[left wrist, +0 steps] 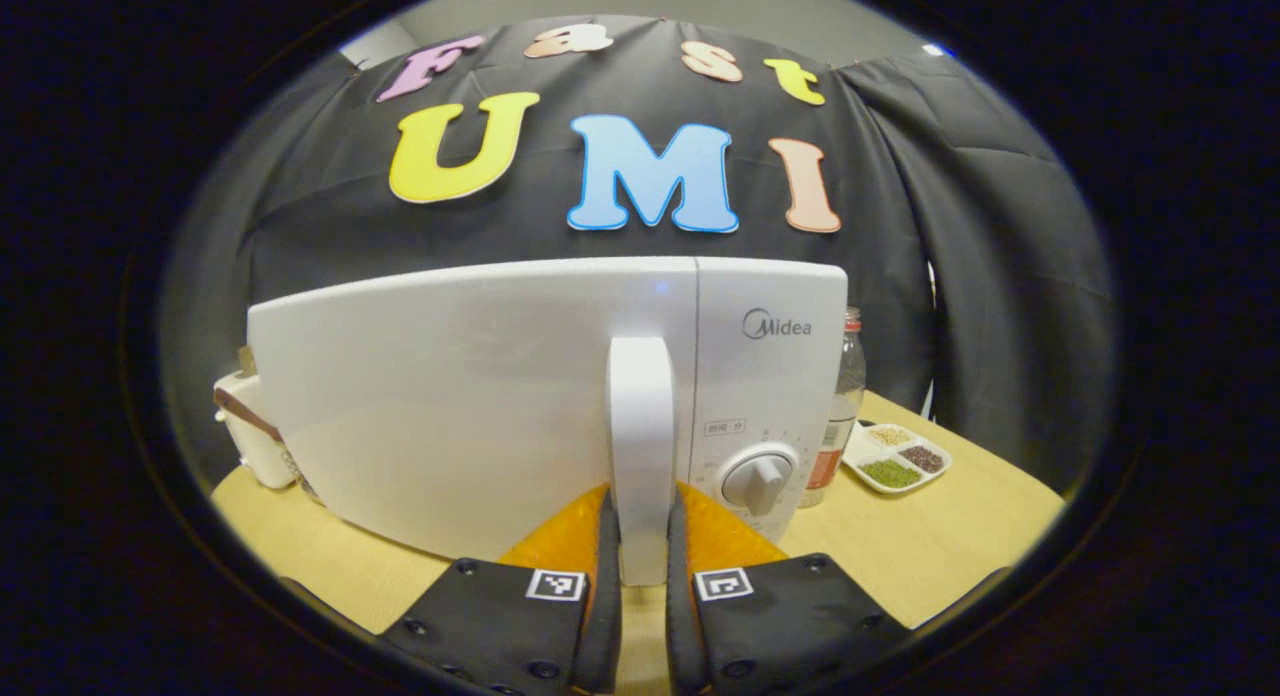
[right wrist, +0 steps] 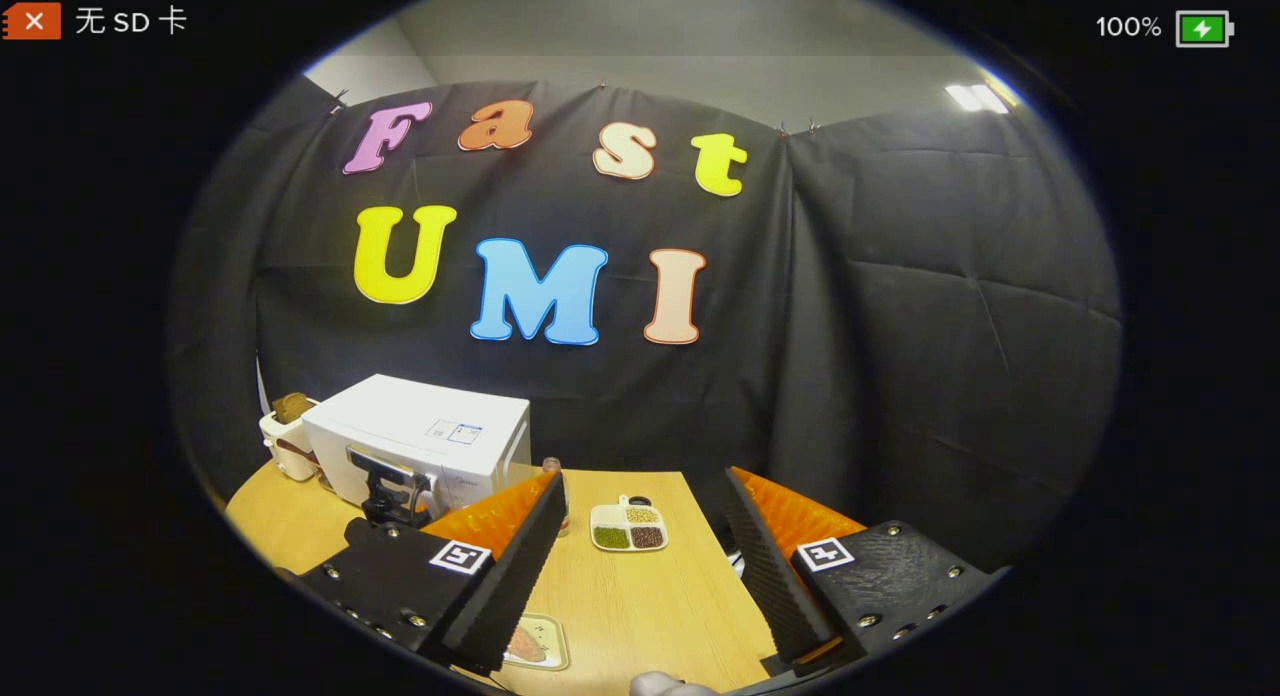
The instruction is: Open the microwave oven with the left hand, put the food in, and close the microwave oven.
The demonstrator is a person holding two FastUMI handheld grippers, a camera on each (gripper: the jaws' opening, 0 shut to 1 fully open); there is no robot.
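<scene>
In the left gripper view, the left gripper (left wrist: 643, 556) has its fingers pinched on the lower end of the upright white door handle (left wrist: 641, 446) of the microwave oven (left wrist: 480, 396), a hold that looks meant for pulling the door, which appears closed or barely ajar. In the right gripper view, the right gripper (right wrist: 640, 556) hangs back over the wooden table (right wrist: 640, 596) with fingers spread wide and empty. The food on its small tray (right wrist: 535, 644) lies just beneath its left finger, likely ready for pickup, and a sectioned dish of grains (right wrist: 628, 527) sits farther off beside the oven.
</scene>
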